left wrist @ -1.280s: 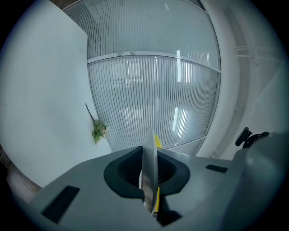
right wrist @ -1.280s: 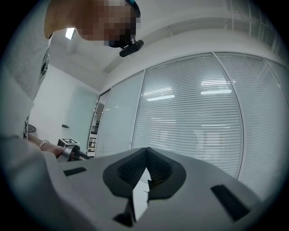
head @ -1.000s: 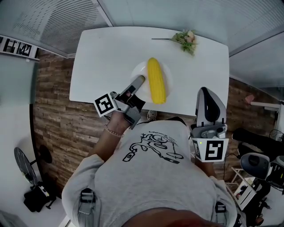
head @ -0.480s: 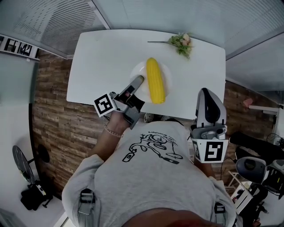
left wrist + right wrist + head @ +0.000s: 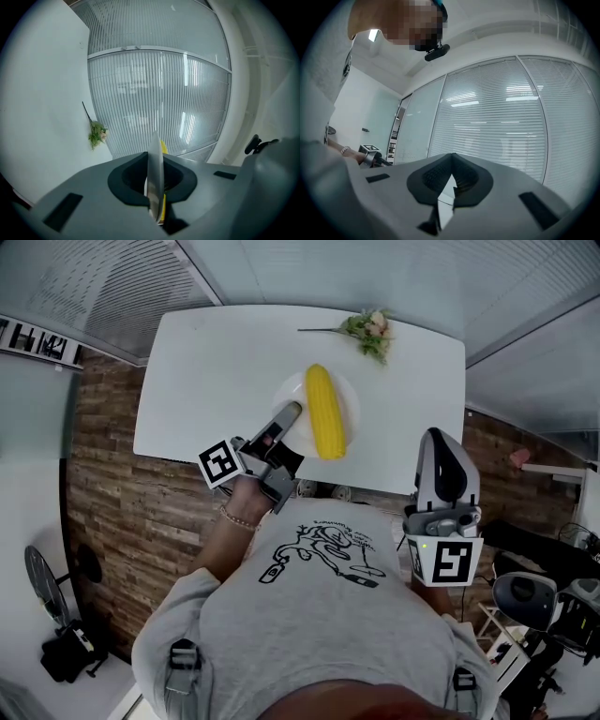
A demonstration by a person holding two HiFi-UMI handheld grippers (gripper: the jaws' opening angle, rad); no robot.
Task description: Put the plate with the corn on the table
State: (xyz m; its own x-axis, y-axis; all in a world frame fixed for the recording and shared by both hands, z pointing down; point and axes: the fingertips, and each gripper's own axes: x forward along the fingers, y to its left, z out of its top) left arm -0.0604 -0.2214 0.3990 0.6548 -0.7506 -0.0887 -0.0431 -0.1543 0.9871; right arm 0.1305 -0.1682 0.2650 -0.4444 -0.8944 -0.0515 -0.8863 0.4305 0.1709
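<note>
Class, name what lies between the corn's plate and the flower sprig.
Nothing: in the head view, only bare white tabletop shows between the white round plate and the green flower sprig.

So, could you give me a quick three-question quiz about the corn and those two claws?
1. True or false: the left claw is shut on the rim of the plate.
2. What lies on the plate? A) a corn cob B) a fork C) a sandwich
3. Fill in: the right claw has its jaws together and holds ____.

Key: 1 true; 2 A; 3 nothing.
</note>
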